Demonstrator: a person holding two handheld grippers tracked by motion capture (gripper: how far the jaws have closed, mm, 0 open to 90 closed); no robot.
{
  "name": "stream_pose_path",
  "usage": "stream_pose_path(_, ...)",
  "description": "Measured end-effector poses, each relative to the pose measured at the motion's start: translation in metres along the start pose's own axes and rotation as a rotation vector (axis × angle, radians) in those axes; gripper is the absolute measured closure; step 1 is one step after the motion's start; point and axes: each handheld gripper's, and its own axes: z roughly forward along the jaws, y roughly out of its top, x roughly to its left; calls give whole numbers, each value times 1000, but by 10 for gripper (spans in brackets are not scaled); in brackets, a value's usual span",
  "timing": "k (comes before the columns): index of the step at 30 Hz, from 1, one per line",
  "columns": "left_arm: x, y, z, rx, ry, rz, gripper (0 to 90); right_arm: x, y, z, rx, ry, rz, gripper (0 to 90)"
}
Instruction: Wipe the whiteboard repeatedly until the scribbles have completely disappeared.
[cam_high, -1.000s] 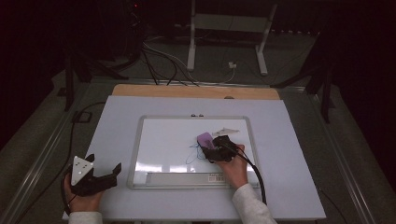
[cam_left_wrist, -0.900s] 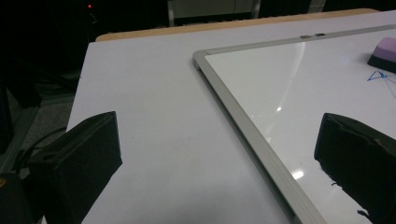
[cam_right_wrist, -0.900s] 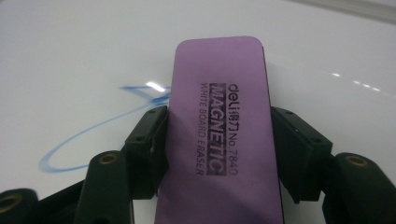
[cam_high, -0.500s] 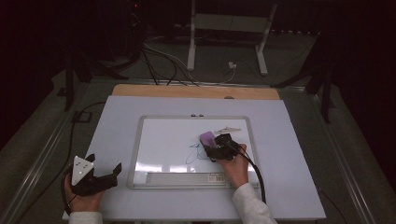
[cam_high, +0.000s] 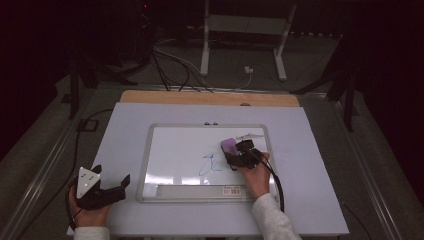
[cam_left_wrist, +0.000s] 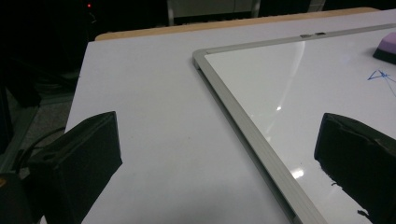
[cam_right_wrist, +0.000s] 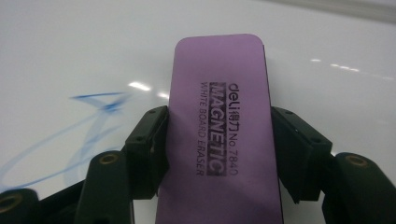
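Note:
A framed whiteboard (cam_high: 150, 165) lies flat in the middle of the table. Blue marker scribbles (cam_high: 211, 164) run across its centre. My right gripper (cam_high: 233, 152) is shut on a purple whiteboard eraser (cam_high: 229, 146), which rests on the board just right of the scribbles. In the right gripper view both pads press the long sides of the eraser (cam_right_wrist: 219, 130), and the blue scribbles (cam_right_wrist: 93, 126) lie to its left. My left gripper (cam_high: 117, 187) rests open at the table's front left, off the board. In the left gripper view its jaws stand wide apart over the board's frame (cam_left_wrist: 243, 126).
The white table top (cam_high: 310, 165) has a wooden strip (cam_high: 210, 98) along its far edge. A pen tray (cam_high: 200, 191) runs along the board's near edge. Cables (cam_high: 170, 65) and a stand's legs (cam_high: 240, 45) lie on the dark floor beyond.
The right gripper and the eraser have shifted slightly along the board, close to the scribbles. The left gripper has stayed in place.

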Motion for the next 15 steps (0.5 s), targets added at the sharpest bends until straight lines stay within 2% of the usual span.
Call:
stream_pose_path(3,0,0,0,-1,1,-2,15,19,-2,2,-2,62,-55,408)
stream_pose_path(4,0,0,0,-1,2,-2,15,25,-3,2,-3,70,-74,407)
stream_pose_path(5,0,0,-1,-3,2,-4,15,28,-3,2,-5,58,-93,407)
stream_pose_path(6,1,0,-1,-6,2,-7,15,27,-2,2,-3,57,-93,407)
stream_pose_path(8,1,0,-2,-5,3,-8,15,19,-1,2,-2,34,-57,408)
stream_pose_path(9,2,0,-2,-6,3,-8,15,5,1,1,-1,-1,-14,408)
stream_pose_path(10,2,0,-2,-6,4,-9,15,5,1,1,-1,-1,-14,408)
stream_pose_path(11,2,-1,-1,-6,4,-11,15,-9,1,-1,0,-44,25,408)
stream_pose_path(12,2,-1,-1,-6,3,-11,15,-9,1,-1,0,-44,25,408)
stream_pose_path(13,2,-1,-1,-6,1,-10,15,-14,1,-2,1,-66,39,408)
stream_pose_path(15,1,0,0,-3,1,-6,15,-20,1,-4,3,-80,57,408)
